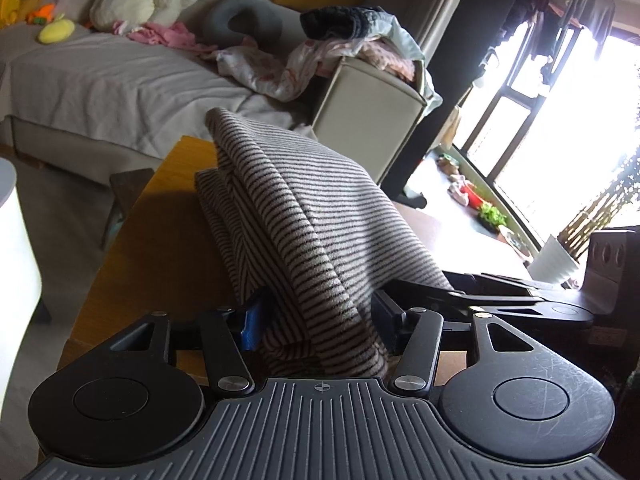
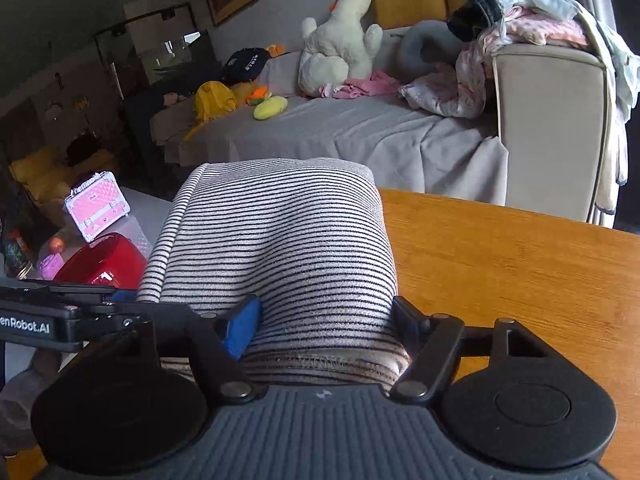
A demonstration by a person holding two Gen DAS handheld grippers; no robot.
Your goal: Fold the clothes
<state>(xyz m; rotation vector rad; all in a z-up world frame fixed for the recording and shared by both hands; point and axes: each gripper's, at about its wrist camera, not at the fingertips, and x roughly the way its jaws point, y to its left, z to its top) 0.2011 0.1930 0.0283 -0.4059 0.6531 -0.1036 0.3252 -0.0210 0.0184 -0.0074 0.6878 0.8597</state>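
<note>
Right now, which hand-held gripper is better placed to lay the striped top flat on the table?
Right, probably. The right hand-held gripper holds the striped top beside bare wooden table. The left hand-held gripper grips a bunched part, hemmed in by the other gripper.

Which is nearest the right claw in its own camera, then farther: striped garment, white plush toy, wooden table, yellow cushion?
1. Striped garment: between the right claw's fingers.
2. Wooden table: just beyond, to the right.
3. White plush toy: on the couch, upper centre.
4. Yellow cushion: against the couch back, behind the toy.
</note>
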